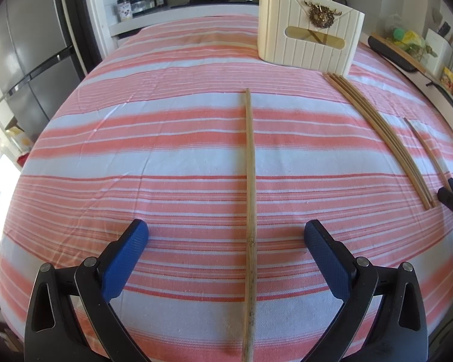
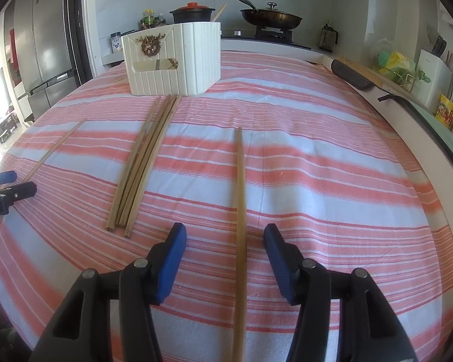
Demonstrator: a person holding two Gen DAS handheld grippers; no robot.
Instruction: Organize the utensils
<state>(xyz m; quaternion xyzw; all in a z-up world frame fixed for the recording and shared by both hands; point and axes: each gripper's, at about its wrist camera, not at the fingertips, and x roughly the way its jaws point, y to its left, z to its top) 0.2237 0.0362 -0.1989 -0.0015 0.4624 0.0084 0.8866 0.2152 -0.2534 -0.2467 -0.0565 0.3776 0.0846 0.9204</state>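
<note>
A single wooden chopstick (image 1: 250,181) lies lengthwise on the striped cloth, running between the fingers of my left gripper (image 1: 226,227), which is open wide and not touching it. Another lone chopstick (image 2: 241,196) lies between the fingers of my right gripper (image 2: 225,230), open about halfway with its pads clear of the stick. A bundle of several chopsticks (image 2: 145,163) (image 1: 377,132) rests between the two grippers, pointing toward the cream ribbed utensil holder (image 2: 172,60) (image 1: 309,27). Each gripper shows at the other view's edge: the right gripper (image 1: 448,188), the left gripper (image 2: 22,181).
The pink-and-white striped cloth (image 1: 166,157) covers the whole table. Behind it a counter carries a stove with a black pot (image 2: 191,13) and a lidded pan (image 2: 271,16). A fridge (image 1: 30,45) stands at the left. A black tray and clutter (image 2: 392,63) line the right counter.
</note>
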